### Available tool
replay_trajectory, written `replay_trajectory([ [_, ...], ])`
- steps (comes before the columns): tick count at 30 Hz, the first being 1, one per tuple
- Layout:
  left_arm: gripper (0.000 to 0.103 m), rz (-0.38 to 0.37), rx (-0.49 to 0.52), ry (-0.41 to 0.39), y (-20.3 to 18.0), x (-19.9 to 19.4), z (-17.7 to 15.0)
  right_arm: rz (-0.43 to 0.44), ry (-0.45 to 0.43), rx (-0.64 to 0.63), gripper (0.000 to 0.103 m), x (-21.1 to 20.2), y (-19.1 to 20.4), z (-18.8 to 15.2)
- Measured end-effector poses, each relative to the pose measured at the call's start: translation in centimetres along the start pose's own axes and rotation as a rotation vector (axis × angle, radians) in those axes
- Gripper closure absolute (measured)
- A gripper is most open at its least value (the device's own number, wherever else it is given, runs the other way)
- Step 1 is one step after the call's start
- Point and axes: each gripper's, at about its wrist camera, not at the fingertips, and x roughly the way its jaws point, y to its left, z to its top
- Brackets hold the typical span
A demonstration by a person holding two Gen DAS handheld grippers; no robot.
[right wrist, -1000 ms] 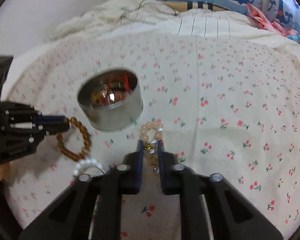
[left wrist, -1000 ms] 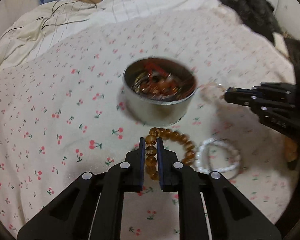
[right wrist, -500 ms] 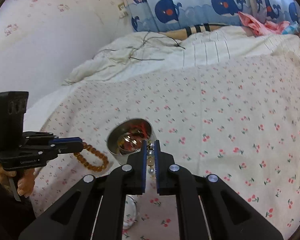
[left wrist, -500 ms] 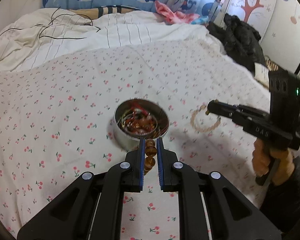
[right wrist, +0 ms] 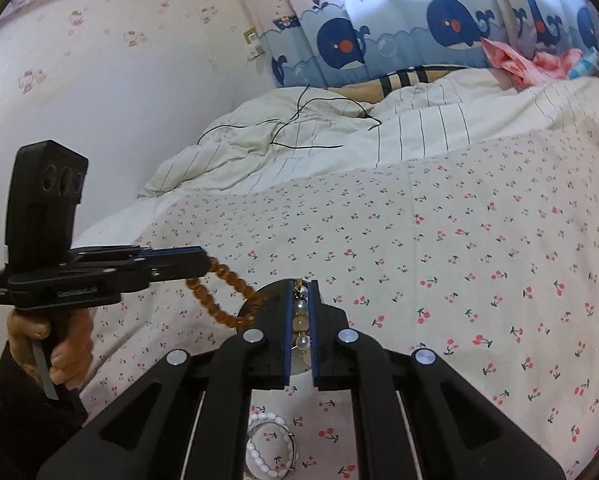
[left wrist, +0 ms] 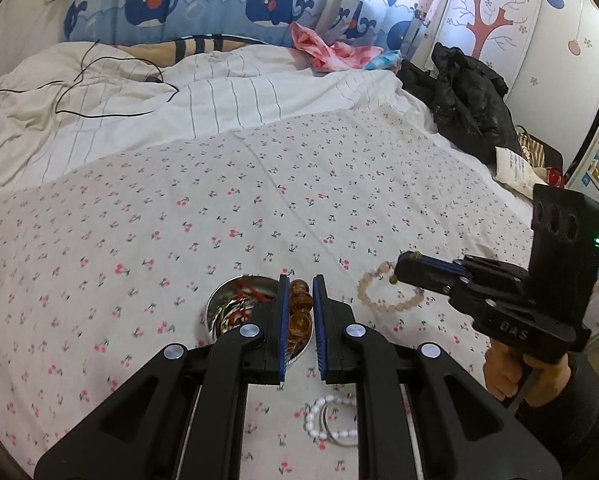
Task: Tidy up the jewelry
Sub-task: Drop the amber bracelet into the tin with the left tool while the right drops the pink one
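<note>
Amber bead bracelet (left wrist: 299, 312): clamped between the blue pads of the left gripper (left wrist: 299, 280); jaws narrow, pressing on the beads.

Left wrist view:
- Metal tin (left wrist: 219, 312) w/ mixed jewelry sits on the cherry-print sheet (left wrist: 179, 220), just left of and partly behind the left finger.
- White bead bracelet (left wrist: 327, 420) lies on the sheet below the fingertips, seen between the finger arms.
- Right gripper (left wrist: 397, 270) is to the right of the fingers, held by a hand (left wrist: 515, 372). A pale pink bead bracelet (left wrist: 383, 296) hangs from its tip, clear of the sheet.

Right wrist view:
- Right gripper (right wrist: 301, 284): jaws narrow, closed on the pink bracelet (right wrist: 301, 320); pearly and peach beads show between the pads.
- Tin (right wrist: 271, 292) is mostly hidden behind the left finger, rim just visible.
- Left gripper (right wrist: 207, 260) is well left of the fingers, held by a hand (right wrist: 67, 344). The amber bracelet (right wrist: 219, 300) dangles from its tip as a loop, lower end near the tin rim.
- White bracelet (right wrist: 267, 448) lies on the sheet below, between the finger arms.
</note>
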Motion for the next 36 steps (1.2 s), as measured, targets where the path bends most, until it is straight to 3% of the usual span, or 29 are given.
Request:
replay_trajectory([
  [4, 0.093, 0.048, 0.004, 0.04, 0.2, 2.7, -0.2, -0.001, 0.01, 0.003, 0.095, 0.2, -0.1, -0.3],
  [9, 0.091, 0.213, -0.023, 0.148, 2.6, 6.7, -2.2, 0.002, 0.029, -0.007, 0.095, 0.8, 0.2, -0.4],
  [10, 0.086, 0.23, -0.035, 0.155, 3.1, 6.6, -2.3, 0.005, 0.032, -0.011, 0.095, 0.9, 0.4, -0.4],
  [12, 0.071, 0.235, -0.054, 0.132, 3.8, 5.4, -2.6, 0.023, 0.037, -0.012, 0.095, 1.1, 0.8, -0.4],
  [14, 0.049, 0.253, -0.074, 0.08, 4.3, 3.3, -3.0, 0.046, 0.039, -0.011, 0.095, 1.3, 1.3, -0.2],
  [18, 0.048, 0.273, -0.124, 0.037, 5.8, 0.5, -4.8, 0.102, 0.057, -0.011, 0.095, 2.7, 2.8, 0.5],
  [24, 0.043, 0.322, -0.321, 0.045, 10.3, -0.3, -7.3, 0.167, 0.114, 0.026, 0.095, 6.5, 4.4, 1.0],
  [27, 0.038, 0.313, -0.333, 0.022, 10.5, -0.7, -7.2, 0.185, 0.145, 0.072, 0.095, 8.3, 4.1, 0.9],
  [29, 0.032, 0.326, -0.308, 0.009, 9.9, -0.9, -7.0, 0.13, 0.192, 0.086, 0.095, 10.1, 3.3, 0.7],
  [31, 0.031, 0.325, -0.275, 0.016, 9.2, -0.6, -6.9, 0.036, 0.227, 0.07, 0.074, 11.5, 2.7, 0.5],
  [32, 0.031, 0.325, -0.264, 0.021, 9.0, -0.5, -6.9, -0.013, 0.223, 0.057, 0.05, 11.7, 2.5, 0.5],
  [36, 0.031, 0.335, -0.213, 0.043, 7.9, -0.2, -6.9, -0.053, 0.158, 0.028, 0.044, 9.6, 2.2, 0.8],
])
